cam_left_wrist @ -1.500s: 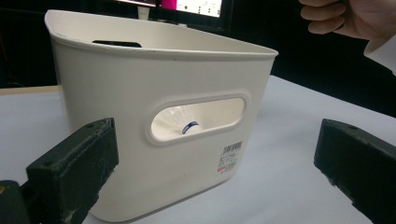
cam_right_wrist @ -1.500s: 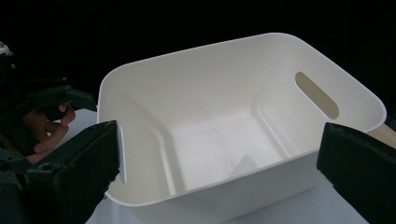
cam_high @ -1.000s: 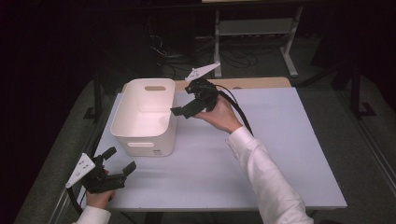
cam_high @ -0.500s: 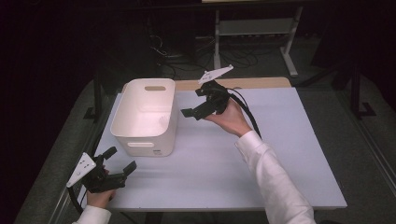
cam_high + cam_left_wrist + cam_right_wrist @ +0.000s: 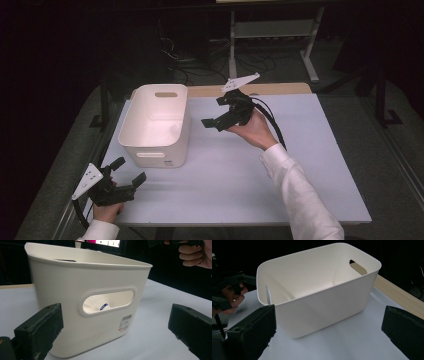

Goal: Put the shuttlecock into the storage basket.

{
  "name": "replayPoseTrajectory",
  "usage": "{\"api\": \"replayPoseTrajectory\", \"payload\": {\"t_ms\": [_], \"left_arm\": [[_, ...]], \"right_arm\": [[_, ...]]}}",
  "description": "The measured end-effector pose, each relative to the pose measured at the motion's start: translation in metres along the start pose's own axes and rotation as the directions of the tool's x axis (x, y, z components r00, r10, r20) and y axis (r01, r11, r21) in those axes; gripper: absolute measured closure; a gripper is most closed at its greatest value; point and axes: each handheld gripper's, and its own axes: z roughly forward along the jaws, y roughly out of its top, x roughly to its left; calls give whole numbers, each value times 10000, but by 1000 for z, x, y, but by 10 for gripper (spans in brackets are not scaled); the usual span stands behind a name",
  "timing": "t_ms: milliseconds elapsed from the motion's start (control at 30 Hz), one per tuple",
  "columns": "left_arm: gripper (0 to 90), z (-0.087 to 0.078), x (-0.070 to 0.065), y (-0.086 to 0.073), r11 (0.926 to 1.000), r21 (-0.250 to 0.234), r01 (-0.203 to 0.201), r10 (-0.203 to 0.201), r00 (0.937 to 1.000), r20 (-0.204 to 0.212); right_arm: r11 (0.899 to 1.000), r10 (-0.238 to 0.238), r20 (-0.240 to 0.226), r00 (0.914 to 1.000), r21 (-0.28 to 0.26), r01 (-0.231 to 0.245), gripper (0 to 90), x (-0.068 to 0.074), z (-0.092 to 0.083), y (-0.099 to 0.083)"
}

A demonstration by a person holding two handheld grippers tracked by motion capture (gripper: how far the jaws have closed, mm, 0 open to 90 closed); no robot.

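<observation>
— Bin (image 5: 156, 125) sits at the table's (image 5: 300, 165) left, high view; right gripper (image 5: 216, 116) beside it, left gripper (image 5: 129, 171) near its front, both agape, empty.

— Gripper views: we judge it light, stiff, smooth plastic; handle slot (image 5: 108, 302) or rim (image 5: 319, 290) offers purchase.
</observation>
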Motion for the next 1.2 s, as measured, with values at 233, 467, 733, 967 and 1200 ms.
{"api": "replayPoseTrajectory", "payload": {"t_ms": [233,467,733,967,1200], "left_arm": [[0,0,0,0,10000,-54,4,-4,10000,-19],[0,1,-1,0,10000,-46,25,-25,10000,-26],[0,1,0,0,10000,28,-16,16,10000,-40],[0,1,-1,0,10000,41,-26,26,10000,-42],[0,1,-1,0,10000,45,-62,62,10000,-7]], "right_arm": [[9996,238,66,9997,-171,-237,0,-4,-8,-9],[9991,330,74,9994,-271,-328,0,-7,-14,-17],[9994,324,67,9995,-154,-323,0,-9,-17,-24],[9988,486,107,9988,30,-486,0,-11,-21,-30],[9983,576,248,9980,112,-579,0,-13,-27,-38]]}}
